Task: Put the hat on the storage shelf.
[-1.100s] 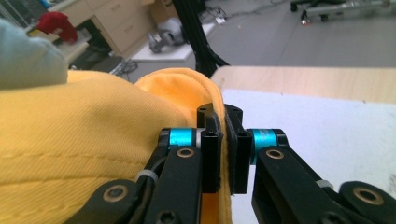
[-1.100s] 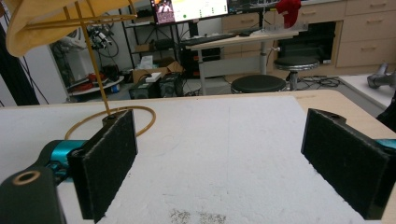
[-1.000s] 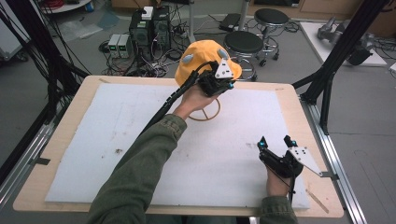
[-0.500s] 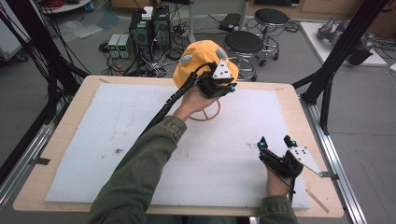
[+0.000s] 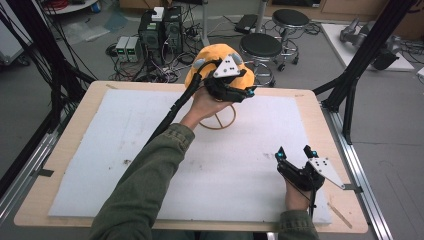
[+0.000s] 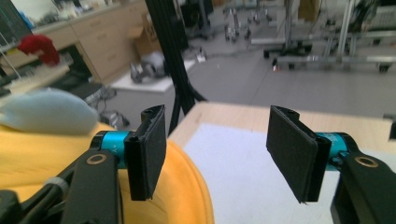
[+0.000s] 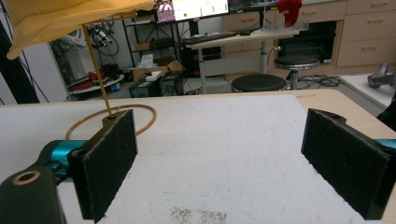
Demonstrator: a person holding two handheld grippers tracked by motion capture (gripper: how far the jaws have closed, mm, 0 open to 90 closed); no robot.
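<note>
Inspecting the yellow cap [image 5: 210, 62], we find it perched on a thin wire stand [image 5: 218, 119] at the far edge of the table [image 5: 70, 145], over the white foam mat [image 5: 120, 140]. The left gripper [image 5: 239, 90] sits against the cap's near side; its jaws have just been opening and now stand apart with nothing between them, the cap fabric lying beside and below one pad [image 6: 147, 154] in the left gripper view. The right gripper [image 5: 292, 152] rests low on the mat near the front right corner, jaws spread wide and empty, well apart from the stand. In our judgement the main risk lies in the stand: it looks slender and light, so a brush from the left gripper could tip it or drag the cap off. A snag of the pad on loose fabric would do the same.
</note>
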